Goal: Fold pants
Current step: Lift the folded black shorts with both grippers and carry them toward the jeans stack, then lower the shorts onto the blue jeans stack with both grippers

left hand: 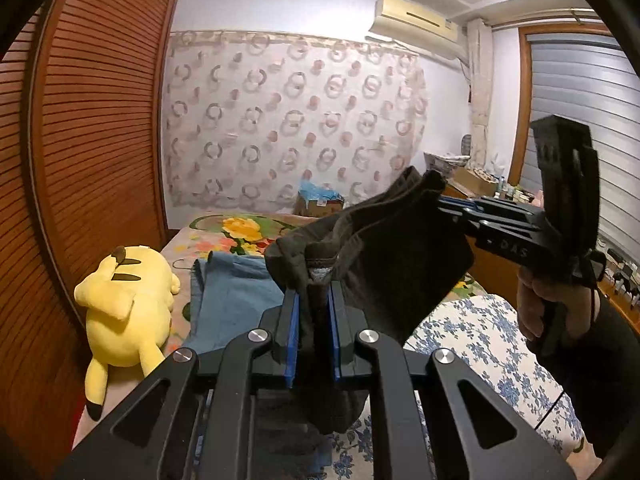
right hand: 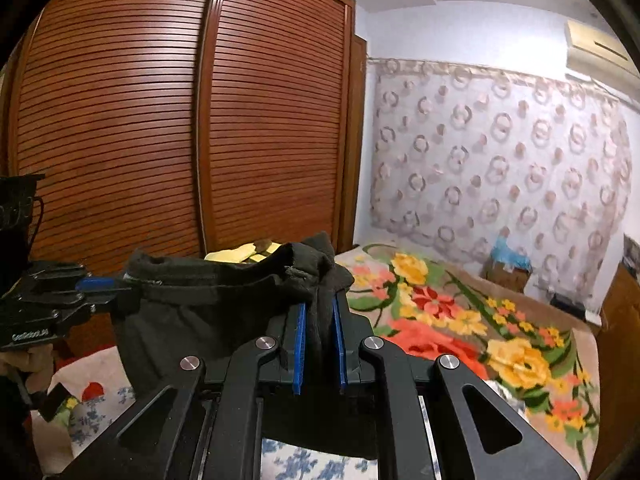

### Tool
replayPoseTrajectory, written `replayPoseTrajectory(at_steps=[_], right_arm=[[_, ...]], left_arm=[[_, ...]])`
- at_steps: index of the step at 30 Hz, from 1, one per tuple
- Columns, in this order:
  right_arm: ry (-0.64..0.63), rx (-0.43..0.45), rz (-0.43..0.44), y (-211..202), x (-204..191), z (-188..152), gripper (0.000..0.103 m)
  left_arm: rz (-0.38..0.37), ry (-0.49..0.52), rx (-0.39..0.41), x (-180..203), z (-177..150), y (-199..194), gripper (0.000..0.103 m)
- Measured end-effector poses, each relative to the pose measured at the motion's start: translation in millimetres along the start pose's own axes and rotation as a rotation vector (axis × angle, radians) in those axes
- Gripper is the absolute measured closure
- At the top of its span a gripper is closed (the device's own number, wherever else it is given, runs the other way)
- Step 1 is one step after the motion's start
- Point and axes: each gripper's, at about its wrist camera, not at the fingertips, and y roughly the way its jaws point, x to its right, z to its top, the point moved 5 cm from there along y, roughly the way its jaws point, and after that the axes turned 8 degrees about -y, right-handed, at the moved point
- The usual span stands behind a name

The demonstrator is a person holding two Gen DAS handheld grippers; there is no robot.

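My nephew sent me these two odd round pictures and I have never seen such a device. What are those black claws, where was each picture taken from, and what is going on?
A person holds a two-finger gripper in each hand, each with a wide-angle camera looking along its fingers. One picture is from the left gripper, the other from the right gripper. Both are shut on the same dark pants, lifted between them above the bed. In the left view the person's hand grips the other tool. On the bed lie a yellow plush toy and a blue garment.
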Motion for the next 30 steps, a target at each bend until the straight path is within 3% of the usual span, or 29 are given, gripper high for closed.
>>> replayPoseTrajectory(at_steps=[16, 30], right_arm=[[-0.09, 0.004, 0.092, 74, 1, 18, 0.091], [-0.168, -0.1, 0.196, 150, -7, 27, 0.091]], left_arm=[[0.034, -0.056, -0.013, -22, -4, 6, 0.089], [0.084, -0.175, -0.053, -67, -27, 8, 0.089]])
